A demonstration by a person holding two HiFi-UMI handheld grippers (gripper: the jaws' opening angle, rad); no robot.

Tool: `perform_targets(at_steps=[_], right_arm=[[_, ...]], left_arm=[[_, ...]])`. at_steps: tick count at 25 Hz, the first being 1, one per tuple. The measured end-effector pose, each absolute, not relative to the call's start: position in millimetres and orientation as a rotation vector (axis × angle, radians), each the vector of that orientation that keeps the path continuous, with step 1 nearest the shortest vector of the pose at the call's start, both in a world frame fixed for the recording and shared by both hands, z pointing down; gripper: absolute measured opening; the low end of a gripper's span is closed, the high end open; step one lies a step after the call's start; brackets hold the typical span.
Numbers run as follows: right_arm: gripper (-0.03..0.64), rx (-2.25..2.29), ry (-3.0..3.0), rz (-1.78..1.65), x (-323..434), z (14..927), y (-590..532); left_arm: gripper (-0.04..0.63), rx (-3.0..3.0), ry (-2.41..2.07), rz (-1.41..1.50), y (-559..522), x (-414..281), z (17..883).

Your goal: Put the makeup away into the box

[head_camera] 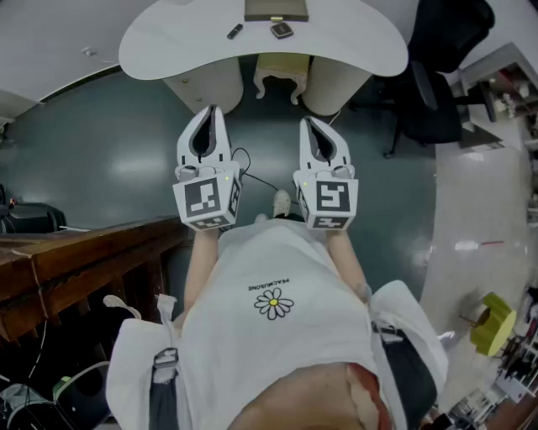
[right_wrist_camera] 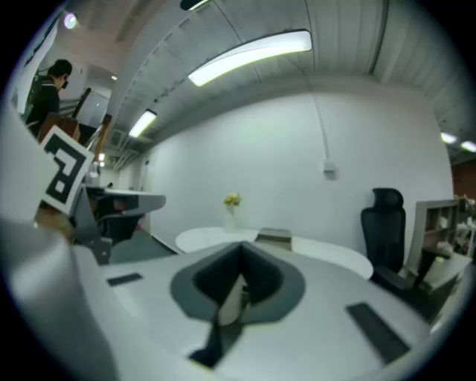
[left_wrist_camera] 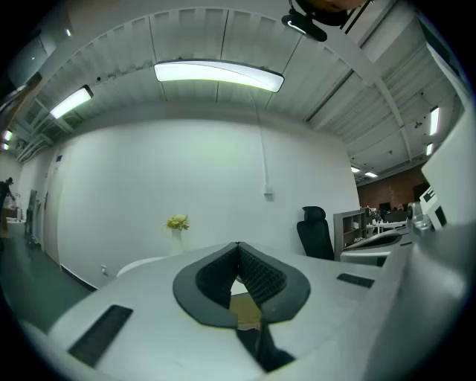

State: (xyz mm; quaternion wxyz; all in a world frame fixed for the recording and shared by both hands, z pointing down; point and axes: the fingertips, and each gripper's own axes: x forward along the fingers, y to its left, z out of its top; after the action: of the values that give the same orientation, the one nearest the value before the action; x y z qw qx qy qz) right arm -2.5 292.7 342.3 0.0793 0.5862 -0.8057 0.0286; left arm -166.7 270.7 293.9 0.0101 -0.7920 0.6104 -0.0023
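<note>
A white curved table [head_camera: 353, 42] stands at the far end of the floor in the head view. On it are a flat brown box [head_camera: 276, 10], a dark slim makeup stick [head_camera: 235, 31] and a small dark compact [head_camera: 282, 30]. My left gripper [head_camera: 210, 113] and right gripper [head_camera: 313, 124] are held side by side near my body, well short of the table. Both point level toward it. In the left gripper view the left gripper [left_wrist_camera: 238, 245] has its jaws together and empty. The right gripper [right_wrist_camera: 240, 245] looks the same, with the box [right_wrist_camera: 274, 237] beyond it.
A black office chair [head_camera: 437, 76] stands right of the table, and a pale stool [head_camera: 280, 76] is tucked under it. A dark wooden rail [head_camera: 76, 260] runs along my left. A vase of yellow flowers [right_wrist_camera: 233, 201] is at the table's far end. A yellow object [head_camera: 494, 323] lies at right.
</note>
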Motion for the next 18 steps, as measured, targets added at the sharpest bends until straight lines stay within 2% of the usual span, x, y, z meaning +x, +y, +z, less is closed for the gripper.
perform_targets(at_steps=[18], right_arm=[[0.031, 1.805, -2.402, 0.172, 16, 357, 293]], left_arm=[[0.020, -2.564, 1.816, -0.067, 260, -137, 314]])
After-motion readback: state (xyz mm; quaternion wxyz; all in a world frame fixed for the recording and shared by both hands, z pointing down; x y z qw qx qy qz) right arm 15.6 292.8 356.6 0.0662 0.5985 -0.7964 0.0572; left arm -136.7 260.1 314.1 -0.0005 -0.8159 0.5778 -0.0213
